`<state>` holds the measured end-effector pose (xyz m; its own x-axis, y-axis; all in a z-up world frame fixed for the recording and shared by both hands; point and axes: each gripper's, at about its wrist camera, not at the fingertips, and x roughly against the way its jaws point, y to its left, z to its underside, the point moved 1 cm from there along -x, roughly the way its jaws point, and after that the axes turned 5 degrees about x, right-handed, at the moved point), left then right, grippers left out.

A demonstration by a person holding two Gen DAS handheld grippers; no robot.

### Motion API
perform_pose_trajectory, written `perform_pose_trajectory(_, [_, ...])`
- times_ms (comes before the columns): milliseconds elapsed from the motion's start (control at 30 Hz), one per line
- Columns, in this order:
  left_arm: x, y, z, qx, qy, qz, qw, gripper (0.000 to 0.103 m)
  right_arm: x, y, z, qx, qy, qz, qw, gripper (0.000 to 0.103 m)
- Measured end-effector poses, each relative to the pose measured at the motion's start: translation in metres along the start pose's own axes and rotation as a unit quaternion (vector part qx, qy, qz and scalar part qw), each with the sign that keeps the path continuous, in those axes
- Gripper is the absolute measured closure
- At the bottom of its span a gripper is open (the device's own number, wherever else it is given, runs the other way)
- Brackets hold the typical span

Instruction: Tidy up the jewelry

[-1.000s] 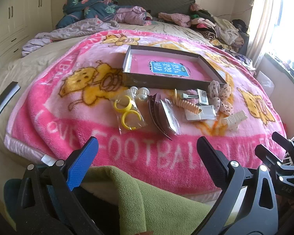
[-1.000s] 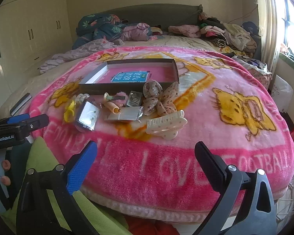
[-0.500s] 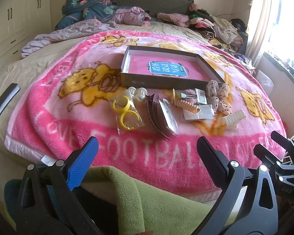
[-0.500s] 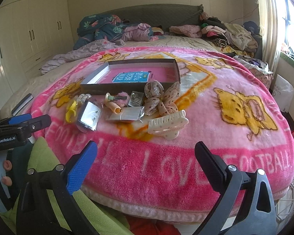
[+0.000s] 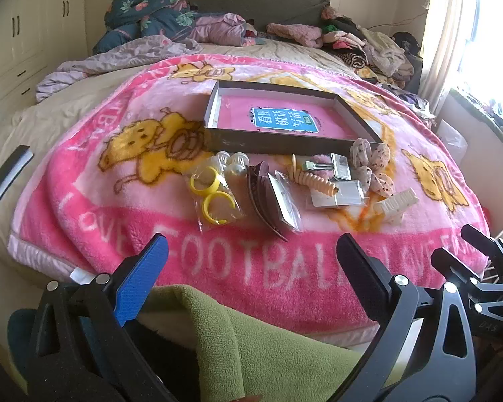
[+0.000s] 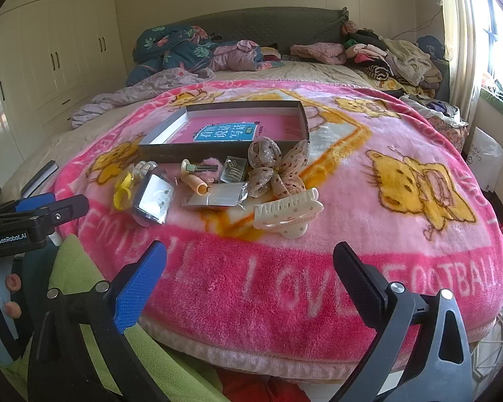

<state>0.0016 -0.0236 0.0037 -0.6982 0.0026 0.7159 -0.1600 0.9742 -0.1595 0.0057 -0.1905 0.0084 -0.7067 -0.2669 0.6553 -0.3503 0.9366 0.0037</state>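
Observation:
A shallow dark box with a pink book inside lies open on the pink blanket. In front of it lie hair accessories: yellow rings in a bag, a brown hair clip, a spiral hair tie, a polka-dot bow, a cream claw clip, small packets. My left gripper is open and empty, low at the bed's near edge. My right gripper is open and empty, also short of the items.
The pink blanket covers the bed; clothes and bedding pile at the far end. Green fleece lies under the grippers. Wardrobes stand left, a window right. A black phone-like object lies at the bed's left.
Both grippers have shifted slightly, the right one a little upward and forward. Both stay open; nothing on the bed has moved.

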Motion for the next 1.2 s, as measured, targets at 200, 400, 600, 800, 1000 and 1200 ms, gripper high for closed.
perform_pose_trajectory(200, [0.0,0.0,-0.001,0.0,0.0,0.002,1.0,0.009,0.002,-0.002,0.0,-0.001,-0.001,0.0,1.0,0.004])
perform_pose_trajectory(400, [-0.001,0.002,0.0,0.0,0.0,0.0,1.0,0.009,0.002,-0.003,0.0,-0.001,0.0,-0.001,1.0,0.004])
perform_pose_trajectory(600, [-0.002,0.003,-0.002,0.002,-0.001,0.0,1.0,0.009,0.0,0.003,-0.004,0.003,0.001,-0.009,1.0,0.004])
perform_pose_trajectory(800, [-0.005,0.011,-0.006,0.007,0.0,-0.002,1.0,0.009,-0.007,0.011,-0.011,0.01,0.008,-0.025,1.0,0.004])
perform_pose_trajectory(1000, [-0.009,0.027,-0.008,0.023,0.002,-0.01,0.9997,0.009,-0.018,0.007,-0.014,0.009,0.017,-0.029,0.999,0.004])
perform_pose_trajectory(1200, [-0.016,0.042,-0.009,0.036,0.016,-0.009,0.9992,0.009,-0.029,0.002,-0.019,0.009,0.021,-0.025,0.999,0.004])
